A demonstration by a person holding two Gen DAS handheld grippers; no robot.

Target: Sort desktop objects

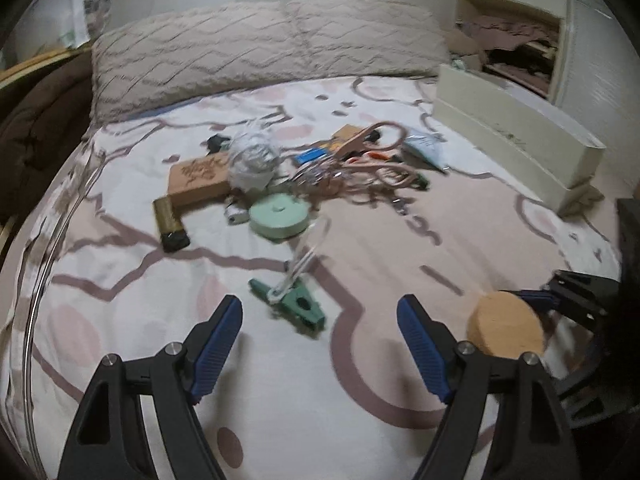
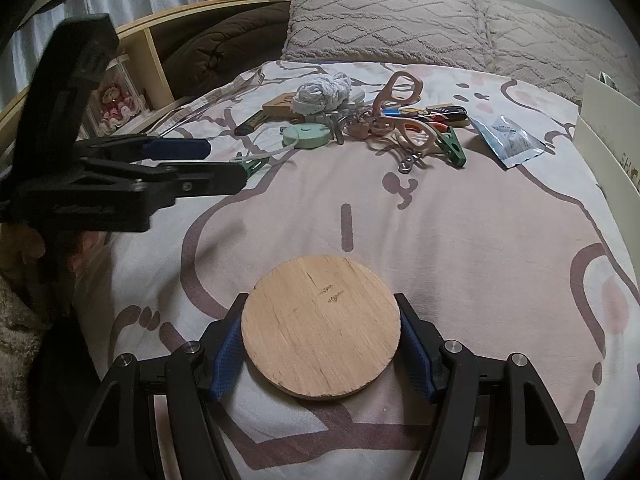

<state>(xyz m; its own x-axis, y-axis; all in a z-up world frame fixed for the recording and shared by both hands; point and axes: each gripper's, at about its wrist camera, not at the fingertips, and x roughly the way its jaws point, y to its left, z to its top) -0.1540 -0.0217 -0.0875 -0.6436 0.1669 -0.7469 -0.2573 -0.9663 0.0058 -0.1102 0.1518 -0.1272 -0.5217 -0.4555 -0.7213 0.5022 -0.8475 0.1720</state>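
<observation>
My right gripper (image 2: 321, 344) has its fingers (image 2: 228, 354) clamped on a round wooden disc (image 2: 320, 326), one blue pad on each side of its rim, the disc held flat just above the bed sheet (image 2: 480, 248). My left gripper (image 1: 320, 344) stands wide with nothing between its fingers (image 1: 218, 344); the sheet shows through the gap. Just ahead of them lies a green clip (image 1: 302, 306) on a white looped cord (image 1: 308, 252), apart from the pads. Beyond that a mint round tape measure (image 1: 279, 213) sits at the near edge of the clutter: a brown box (image 1: 198, 178), a crumpled white cloth (image 1: 253, 158), pink scissors (image 1: 380, 136), and a blue-white packet (image 1: 426, 148). A cream box (image 1: 516, 140) flanks the pile on the right; grey pillows (image 1: 264, 44) close off the far side.
</observation>
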